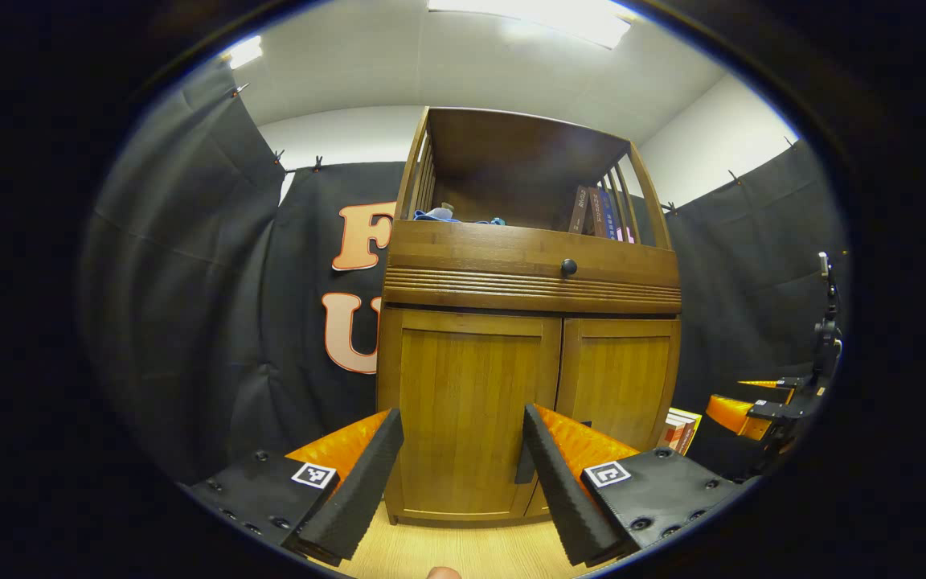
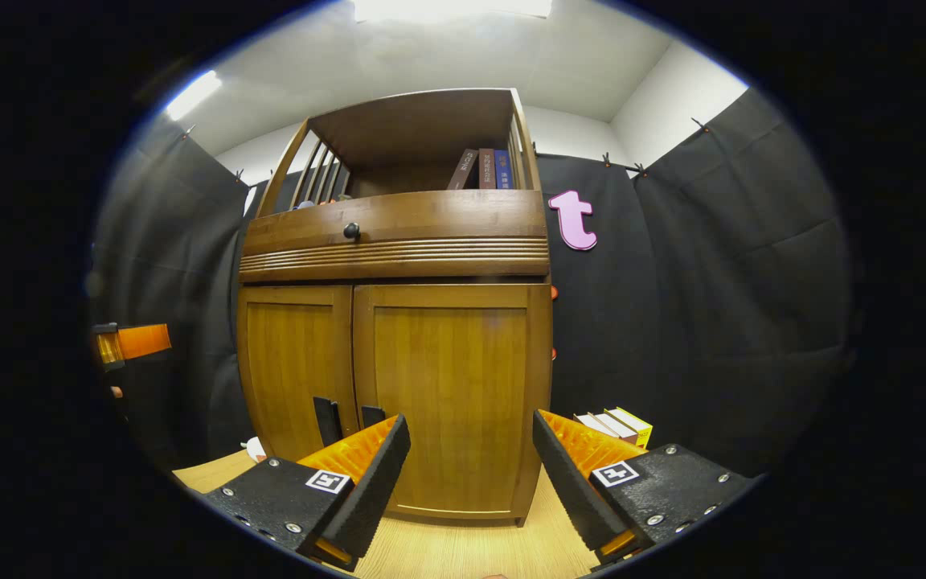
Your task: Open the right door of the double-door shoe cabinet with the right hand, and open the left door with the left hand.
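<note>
No legible text is showing. The book spines (image 2: pixel 485 168) on the cabinet's upper shelf are carrying lettering too small to read, as are the books (image 1: pixel 601 214) in the left gripper view. Square coded markers (image 1: pixel 313 474) on the tongs are bearing patterns, not readable characters.

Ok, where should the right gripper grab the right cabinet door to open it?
Grip the dark vertical handle near the inner edge of the right door, low down. Come straight from the front with the open right gripper, fingers either side; the door is shut.
</note>
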`<state>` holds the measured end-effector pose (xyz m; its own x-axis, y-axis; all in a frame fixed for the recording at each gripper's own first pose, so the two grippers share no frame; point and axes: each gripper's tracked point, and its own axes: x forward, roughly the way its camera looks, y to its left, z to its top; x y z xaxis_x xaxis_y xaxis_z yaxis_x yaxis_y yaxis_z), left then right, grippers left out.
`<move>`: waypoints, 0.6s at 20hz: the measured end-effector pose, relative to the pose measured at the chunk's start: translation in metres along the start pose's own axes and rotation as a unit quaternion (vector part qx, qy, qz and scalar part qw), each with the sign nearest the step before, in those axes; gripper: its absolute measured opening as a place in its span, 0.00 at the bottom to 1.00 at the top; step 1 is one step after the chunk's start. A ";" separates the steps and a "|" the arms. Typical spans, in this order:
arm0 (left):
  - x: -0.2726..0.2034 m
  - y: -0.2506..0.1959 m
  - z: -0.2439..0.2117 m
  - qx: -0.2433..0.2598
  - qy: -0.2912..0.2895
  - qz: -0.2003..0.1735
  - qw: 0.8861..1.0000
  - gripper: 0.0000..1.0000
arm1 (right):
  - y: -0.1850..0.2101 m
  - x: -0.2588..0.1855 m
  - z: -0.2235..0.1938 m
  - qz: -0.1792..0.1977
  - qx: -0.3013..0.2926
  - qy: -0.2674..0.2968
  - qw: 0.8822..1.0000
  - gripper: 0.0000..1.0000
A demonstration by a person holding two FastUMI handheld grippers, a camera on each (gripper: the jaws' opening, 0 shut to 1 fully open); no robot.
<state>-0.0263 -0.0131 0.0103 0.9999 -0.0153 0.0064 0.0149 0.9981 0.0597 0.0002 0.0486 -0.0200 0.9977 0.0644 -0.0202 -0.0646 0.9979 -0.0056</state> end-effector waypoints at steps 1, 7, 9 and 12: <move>-0.001 0.002 0.001 0.001 0.000 0.002 1.000 0.96 | 0.006 0.003 -0.003 0.004 0.000 0.003 1.000 0.94; -0.002 0.016 -0.002 0.003 0.003 0.020 1.000 0.94 | 0.034 0.026 -0.016 0.021 0.012 0.010 1.000 0.94; -0.002 0.020 -0.003 0.004 0.003 0.024 1.000 0.96 | 0.042 0.036 -0.024 0.025 0.013 0.014 0.999 0.94; -0.003 0.022 -0.002 0.008 0.003 0.027 1.000 0.94 | 0.052 0.047 -0.035 0.031 0.020 0.018 0.999 0.94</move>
<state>-0.0292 0.0087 0.0091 0.9993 0.0383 0.0038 -0.0385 0.9965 0.0749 0.0429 0.1033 -0.0566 0.9903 0.1271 -0.0556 -0.1252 0.9915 0.0362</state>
